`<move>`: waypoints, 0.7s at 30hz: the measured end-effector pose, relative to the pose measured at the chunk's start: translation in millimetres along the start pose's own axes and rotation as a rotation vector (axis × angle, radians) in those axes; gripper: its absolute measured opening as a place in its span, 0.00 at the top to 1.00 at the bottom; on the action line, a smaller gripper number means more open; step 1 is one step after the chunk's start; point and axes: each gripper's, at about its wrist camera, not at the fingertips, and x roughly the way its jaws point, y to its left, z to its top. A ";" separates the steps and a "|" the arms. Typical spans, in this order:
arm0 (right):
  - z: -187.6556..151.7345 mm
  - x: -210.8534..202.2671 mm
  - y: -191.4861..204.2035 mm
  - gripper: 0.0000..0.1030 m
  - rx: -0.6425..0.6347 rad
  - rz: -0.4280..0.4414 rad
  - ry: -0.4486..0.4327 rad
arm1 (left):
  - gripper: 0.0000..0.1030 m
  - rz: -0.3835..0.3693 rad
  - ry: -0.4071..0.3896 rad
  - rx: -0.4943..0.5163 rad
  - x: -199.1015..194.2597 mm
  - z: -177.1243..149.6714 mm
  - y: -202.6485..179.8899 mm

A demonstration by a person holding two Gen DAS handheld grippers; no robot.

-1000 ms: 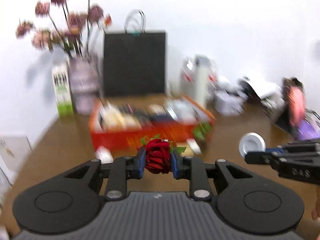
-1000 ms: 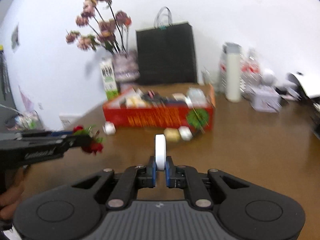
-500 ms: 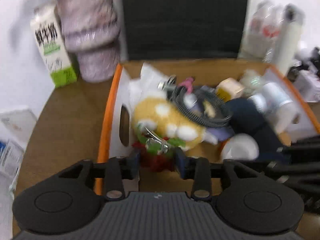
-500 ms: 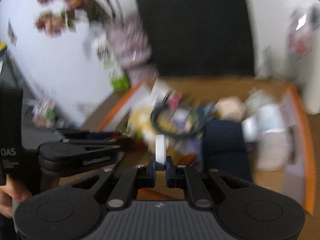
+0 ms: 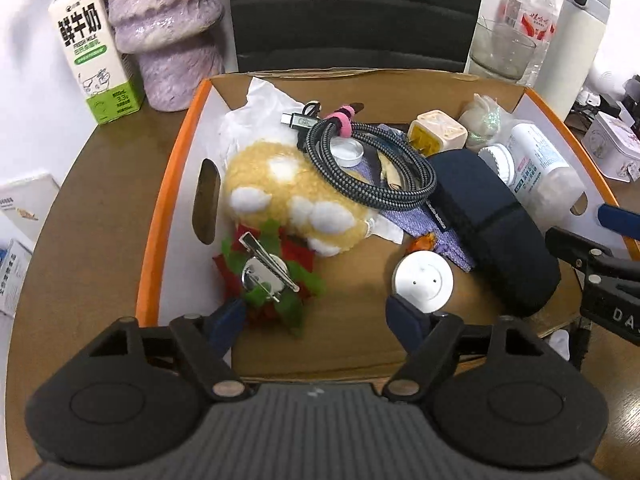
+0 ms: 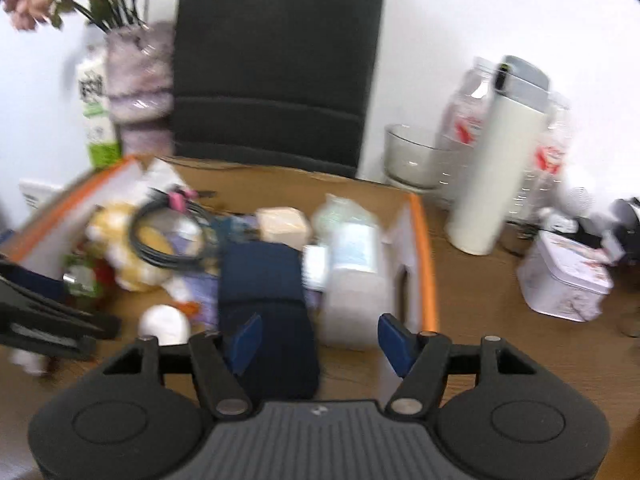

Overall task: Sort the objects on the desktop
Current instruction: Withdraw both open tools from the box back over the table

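Observation:
An orange-rimmed cardboard box (image 5: 164,216) holds several desktop items. A red rose hair clip (image 5: 268,276) lies upside down in its near left corner, just ahead of my open left gripper (image 5: 318,318). A white round disc (image 5: 423,280) lies on the box floor by the left gripper's right finger; it also shows in the right wrist view (image 6: 165,323). My right gripper (image 6: 324,338) is open and empty, above a dark blue case (image 6: 264,288) inside the box (image 6: 424,248). A yellow plush (image 5: 288,192) and a coiled cable (image 5: 372,168) lie further in.
A milk carton (image 5: 94,44) and a purple vase (image 5: 168,28) stand behind the box on the left, a black bag (image 5: 352,12) behind it. A glass bowl (image 6: 416,156), white flask (image 6: 496,156) and white tin (image 6: 564,276) stand on the right.
Both grippers moved forward over the box and opened. The left let go of the rose clip and the right let go of the white disc; both now lie in the box.

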 end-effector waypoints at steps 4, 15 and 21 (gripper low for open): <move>-3.1 1.2 -17.9 0.33 0.052 0.006 0.009 | 0.24 -0.006 0.008 -0.024 -8.9 -3.9 -1.9; -26.3 -79.1 -29.2 0.20 0.116 0.089 -0.099 | 0.00 -0.085 -0.358 -0.049 -125.9 -67.0 -4.6; -106.3 -127.2 -26.5 0.18 0.154 0.190 -0.062 | 0.00 -0.059 -0.390 -0.090 -150.1 -164.4 -12.0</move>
